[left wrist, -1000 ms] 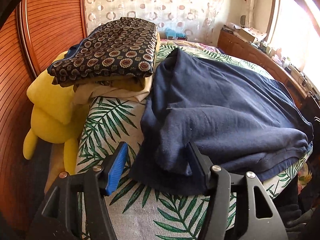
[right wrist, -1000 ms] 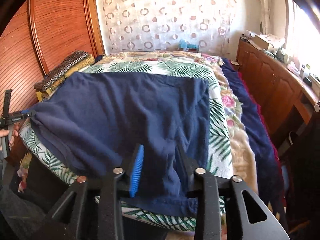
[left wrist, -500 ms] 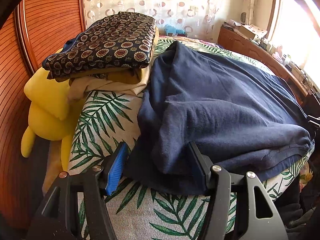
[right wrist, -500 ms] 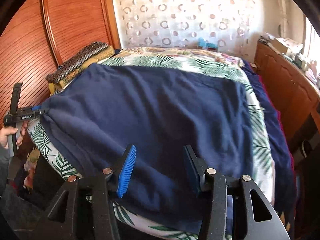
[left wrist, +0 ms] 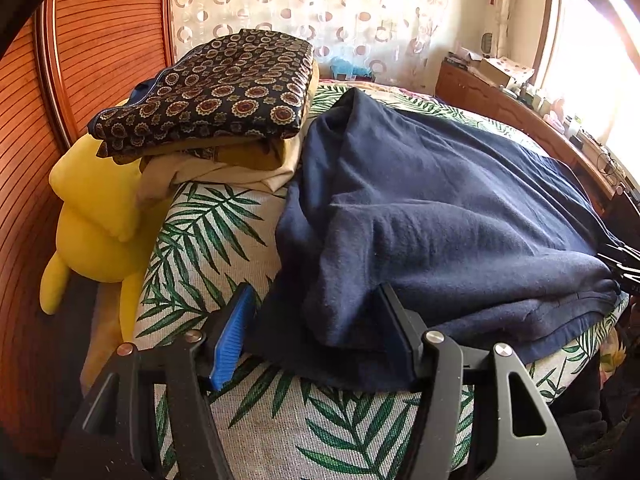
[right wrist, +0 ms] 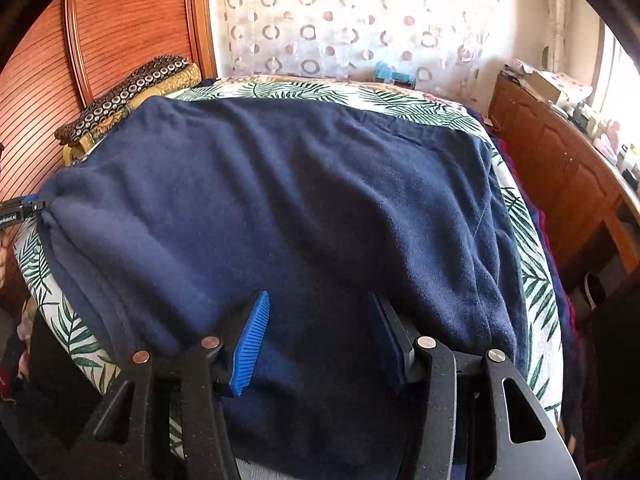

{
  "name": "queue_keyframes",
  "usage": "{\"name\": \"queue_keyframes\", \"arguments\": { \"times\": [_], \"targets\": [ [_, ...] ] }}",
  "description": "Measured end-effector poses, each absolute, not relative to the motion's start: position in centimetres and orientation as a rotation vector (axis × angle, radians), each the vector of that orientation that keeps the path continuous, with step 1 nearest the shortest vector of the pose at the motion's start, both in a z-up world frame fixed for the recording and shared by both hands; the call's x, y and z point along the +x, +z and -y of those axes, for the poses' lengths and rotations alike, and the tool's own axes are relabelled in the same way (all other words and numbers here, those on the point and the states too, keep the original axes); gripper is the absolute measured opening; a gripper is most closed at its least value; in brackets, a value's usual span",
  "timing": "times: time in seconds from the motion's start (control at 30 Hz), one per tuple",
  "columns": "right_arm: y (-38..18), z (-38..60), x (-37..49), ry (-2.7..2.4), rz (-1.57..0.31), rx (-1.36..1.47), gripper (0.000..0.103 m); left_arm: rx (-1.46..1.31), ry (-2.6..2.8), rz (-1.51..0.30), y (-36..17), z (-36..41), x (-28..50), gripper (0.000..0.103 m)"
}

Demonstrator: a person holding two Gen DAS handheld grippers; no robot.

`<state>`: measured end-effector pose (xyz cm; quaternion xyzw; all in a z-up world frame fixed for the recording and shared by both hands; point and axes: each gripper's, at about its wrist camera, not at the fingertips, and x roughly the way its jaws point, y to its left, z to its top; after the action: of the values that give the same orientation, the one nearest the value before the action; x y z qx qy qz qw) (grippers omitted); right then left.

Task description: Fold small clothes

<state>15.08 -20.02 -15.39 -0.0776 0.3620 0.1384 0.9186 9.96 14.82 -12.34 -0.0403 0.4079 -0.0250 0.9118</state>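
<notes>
A dark navy fleece garment (left wrist: 432, 216) lies spread on the leaf-print bed cover (left wrist: 208, 232), its near edge doubled over. My left gripper (left wrist: 316, 332) is open with its jaws on either side of the garment's near left corner. The garment also fills the right wrist view (right wrist: 312, 200). My right gripper (right wrist: 320, 336) is open over the garment's near edge. The left gripper's tip (right wrist: 24, 210) shows at the far left of the right wrist view, at the garment's corner. The right gripper's tip (left wrist: 622, 266) shows at the right edge of the left wrist view.
A stack of folded clothes (left wrist: 216, 96) topped by a patterned dark cloth sits at the bed's far left, next to a yellow plush toy (left wrist: 96, 216) and a wooden wardrobe (left wrist: 100, 40). A wooden cabinet (right wrist: 560, 168) with clutter runs along the right. A curtain (right wrist: 360, 20) hangs behind.
The right gripper moved left along the garment's near edge and opened wider. The left gripper stayed open at the left corner, shifting slightly.
</notes>
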Motion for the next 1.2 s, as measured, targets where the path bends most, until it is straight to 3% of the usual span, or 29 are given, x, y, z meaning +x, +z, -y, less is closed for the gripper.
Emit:
{"name": "queue_keyframes", "arguments": {
  "times": [0.03, 0.17, 0.2, 0.47, 0.9, 1.2],
  "targets": [
    [-15.6, 20.0, 14.9, 0.281, -0.734, -0.164, 0.061, -0.084, -0.064, -0.838, -12.3, -14.8, 9.9, 0.051],
    [-16.1, 20.0, 15.2, 0.281, -0.718, -0.147, 0.066, -0.129, -0.128, -0.846, -12.2, -14.7, 9.8, 0.014],
    [-16.2, 19.9, 15.3, 0.281, -0.717, -0.156, 0.066, -0.138, -0.135, -0.846, -12.1, -14.6, 9.8, 0.011],
    [-15.3, 21.1, 14.1, 0.306, -0.747, -0.126, 0.066, -0.154, -0.236, -0.722, -7.1, -10.8, 9.6, 0.01],
    [-13.0, 26.4, 10.6, 0.272, -0.692, -0.025, 0.066, -0.057, -0.559, -0.591, 1.6, 3.7, 14.7, 0.009],
    [-12.4, 29.6, 7.4, 0.221, -0.645, 0.001, 0.066, 0.013, -0.718, -0.576, 3.8, 12.5, 14.7, 0.009]
  ]
}}
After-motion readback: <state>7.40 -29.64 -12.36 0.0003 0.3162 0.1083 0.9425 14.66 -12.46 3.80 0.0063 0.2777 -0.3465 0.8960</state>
